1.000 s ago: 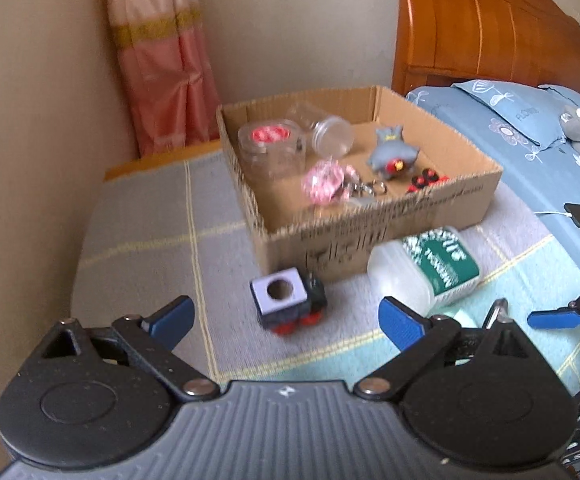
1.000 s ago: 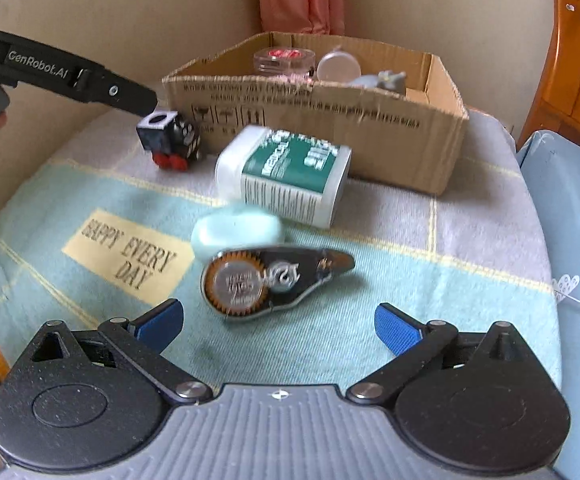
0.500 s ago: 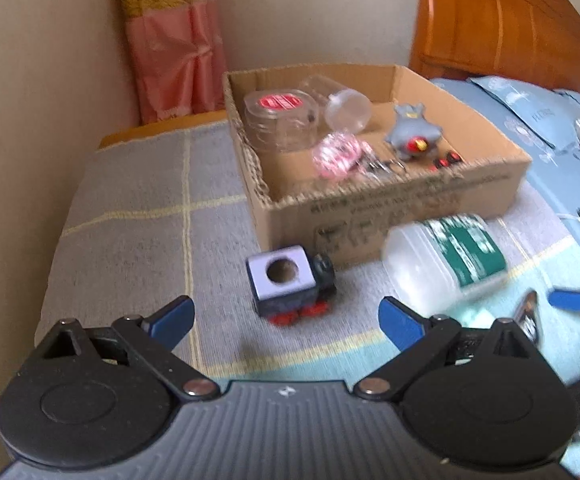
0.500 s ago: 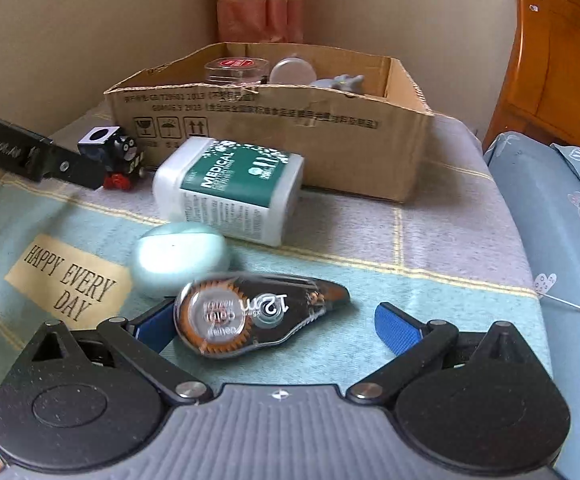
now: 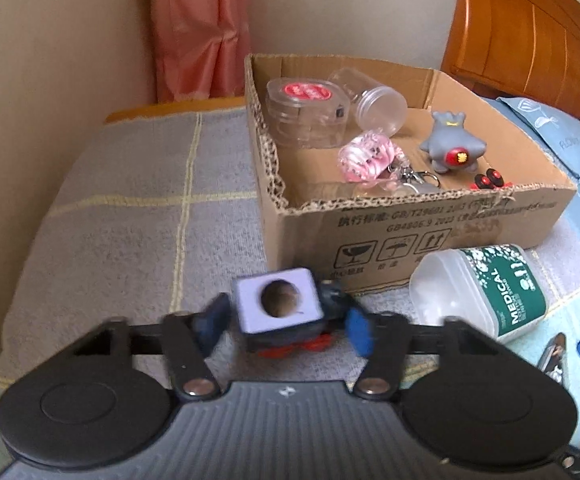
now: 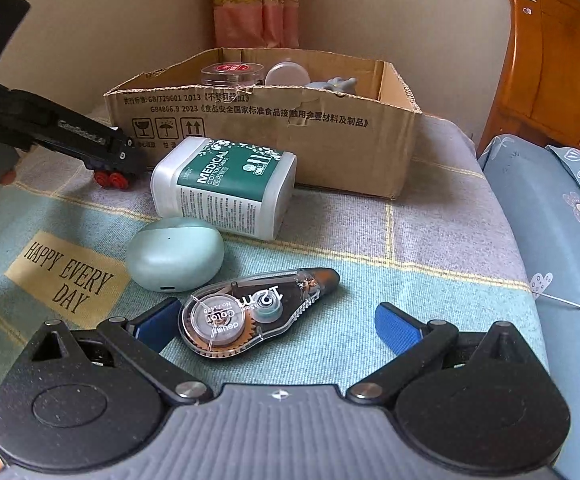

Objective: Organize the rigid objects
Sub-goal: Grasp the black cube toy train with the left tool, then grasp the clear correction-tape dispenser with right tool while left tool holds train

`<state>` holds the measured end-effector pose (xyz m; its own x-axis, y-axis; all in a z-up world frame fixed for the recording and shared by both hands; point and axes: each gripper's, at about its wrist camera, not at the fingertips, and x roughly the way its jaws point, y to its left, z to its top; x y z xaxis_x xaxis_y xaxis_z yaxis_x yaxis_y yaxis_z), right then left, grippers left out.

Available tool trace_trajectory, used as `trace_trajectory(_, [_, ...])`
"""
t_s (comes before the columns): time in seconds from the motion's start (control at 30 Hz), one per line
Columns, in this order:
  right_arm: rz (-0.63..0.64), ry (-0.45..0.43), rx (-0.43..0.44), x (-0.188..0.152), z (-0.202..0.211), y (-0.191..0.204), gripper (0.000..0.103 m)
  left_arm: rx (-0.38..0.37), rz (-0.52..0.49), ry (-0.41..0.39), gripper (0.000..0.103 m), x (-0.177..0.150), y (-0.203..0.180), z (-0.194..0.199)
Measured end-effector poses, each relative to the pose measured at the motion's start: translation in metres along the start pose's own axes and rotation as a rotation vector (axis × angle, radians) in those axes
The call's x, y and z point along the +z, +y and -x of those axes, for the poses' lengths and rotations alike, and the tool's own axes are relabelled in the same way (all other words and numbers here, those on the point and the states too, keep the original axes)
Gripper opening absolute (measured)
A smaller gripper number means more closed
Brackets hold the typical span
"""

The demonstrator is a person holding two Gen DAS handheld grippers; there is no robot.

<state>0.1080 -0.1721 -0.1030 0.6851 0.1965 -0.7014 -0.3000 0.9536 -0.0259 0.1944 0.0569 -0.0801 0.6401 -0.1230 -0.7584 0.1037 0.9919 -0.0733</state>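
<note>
Outside the box: one toy train, one cotton swab tub, one mint earbud case, one correction tape dispenser. One cardboard box holding two clear jars, one grey figurine, one pink keychain.

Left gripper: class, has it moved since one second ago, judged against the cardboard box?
Yes. The left gripper has advanced toward the cardboard box, its fingers now flanking the toy train.

Colours on the checked cloth

Grey-and-teal cloth with yellow lines; brown cardboard box; green-labelled white bottle; mint case; lilac-faced black toy train, red wheels; blue fingers.
</note>
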Motion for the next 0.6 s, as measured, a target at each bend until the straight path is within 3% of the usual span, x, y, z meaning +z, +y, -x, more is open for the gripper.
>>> trace_trajectory(0.37, [0.004, -0.005, 0.003, -0.002, 0.002, 0.001, 0.103, 0.001, -0.028, 0.065, 0.054, -0.010, 0.004, 0.026])
trace_trajectory(0.6, [0.009, -0.016, 0.010, -0.006, 0.004, 0.001, 0.103, -0.010, -0.178, 0.139, 0.054, -0.025, -0.006, 0.062])
